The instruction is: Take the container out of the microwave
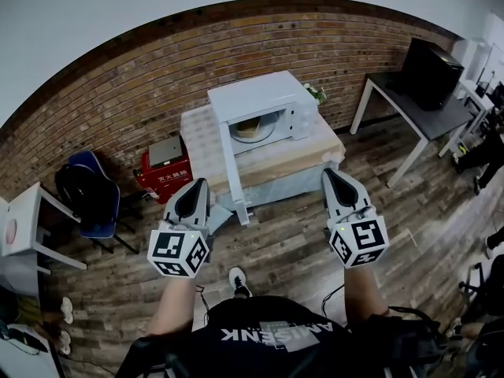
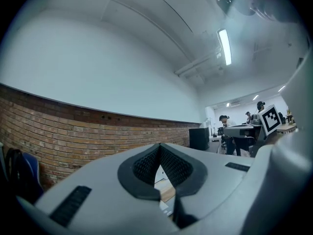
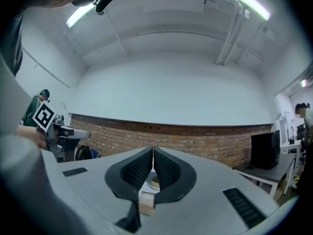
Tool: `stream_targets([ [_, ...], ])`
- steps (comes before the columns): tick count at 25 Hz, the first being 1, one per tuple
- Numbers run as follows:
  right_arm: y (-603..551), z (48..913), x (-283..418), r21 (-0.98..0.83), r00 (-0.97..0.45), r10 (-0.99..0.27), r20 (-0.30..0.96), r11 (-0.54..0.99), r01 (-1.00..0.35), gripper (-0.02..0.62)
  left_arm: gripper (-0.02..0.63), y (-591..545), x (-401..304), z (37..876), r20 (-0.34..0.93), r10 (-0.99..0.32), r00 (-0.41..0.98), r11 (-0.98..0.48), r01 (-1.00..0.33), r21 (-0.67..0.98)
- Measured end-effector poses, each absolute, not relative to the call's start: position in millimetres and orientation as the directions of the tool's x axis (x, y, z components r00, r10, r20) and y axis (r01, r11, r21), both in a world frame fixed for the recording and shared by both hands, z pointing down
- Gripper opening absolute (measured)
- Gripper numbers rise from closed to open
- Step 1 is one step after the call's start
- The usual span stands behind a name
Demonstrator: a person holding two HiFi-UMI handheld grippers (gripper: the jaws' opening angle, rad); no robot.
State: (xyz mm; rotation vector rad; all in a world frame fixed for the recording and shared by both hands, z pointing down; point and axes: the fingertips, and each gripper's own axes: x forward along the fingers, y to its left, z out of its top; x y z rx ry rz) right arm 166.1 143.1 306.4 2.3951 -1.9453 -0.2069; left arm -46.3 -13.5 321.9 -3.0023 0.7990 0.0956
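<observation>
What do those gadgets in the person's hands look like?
Both are pale grey plastic. The left hand-held gripper and right hand-held gripper each taper to a beak of two jaws lined with dark ribbed pads. Behind each sits a white cube printed with black square markers. The person wears a black T-shirt with pale print.

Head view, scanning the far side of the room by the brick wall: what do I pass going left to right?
Small white table → blue chair → red box → white microwave, door open → black case on the dark-topped desk.
</observation>
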Motion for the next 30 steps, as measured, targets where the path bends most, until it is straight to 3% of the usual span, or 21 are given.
stream_targets([
  [30,-66,304,192,0.186,0.269,-0.963,-0.011,-0.267,-0.946,0.041,0.012,-236,2,338,-0.074,-0.404,0.912,-0.915,-0.4,0.054],
])
